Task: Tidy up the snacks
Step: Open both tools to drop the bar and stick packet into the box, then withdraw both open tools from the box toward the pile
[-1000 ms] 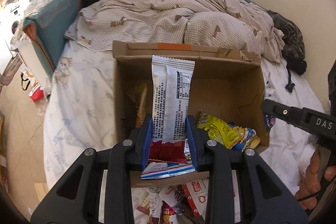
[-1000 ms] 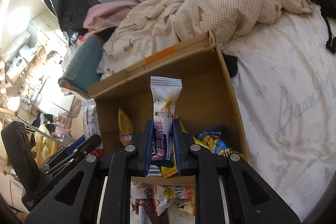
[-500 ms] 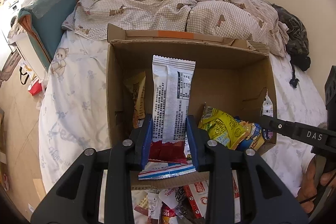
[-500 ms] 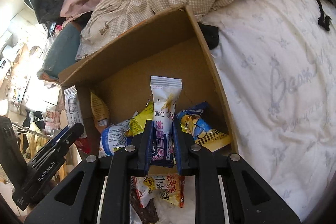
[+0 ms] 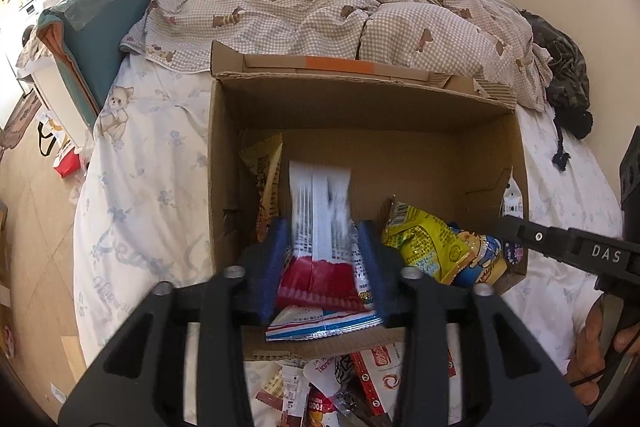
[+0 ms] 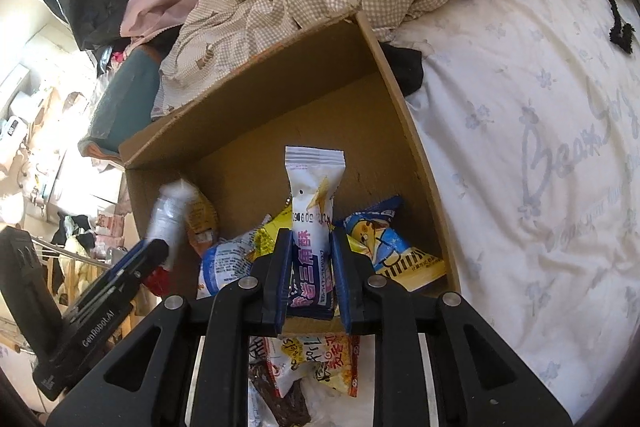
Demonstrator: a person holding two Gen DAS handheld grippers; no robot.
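An open cardboard box (image 5: pixel 400 155) stands on the bed and holds several snack packets. My left gripper (image 5: pixel 320 259) has its jaws spread wider than before; the white and red packet (image 5: pixel 320 215) between them is motion-blurred and slipping down into the box. My right gripper (image 6: pixel 312 267) is shut on a white and purple packet (image 6: pixel 314 195), held upright over the box's near edge. The left gripper also shows in the right wrist view (image 6: pixel 148 259). A yellow packet (image 5: pixel 432 247) lies in the box at the right.
Loose snack packets (image 5: pixel 344 387) lie on the sheet in front of the box. A checked duvet (image 5: pixel 340 15) is heaped behind the box. A teal cushion (image 5: pixel 96 39) stands at the bed's left edge; the floor (image 5: pixel 36 227) lies left.
Both grippers moved forward and down over the box. The left jaws have spread and the white and red packet is dropping. The right packet stays gripped.
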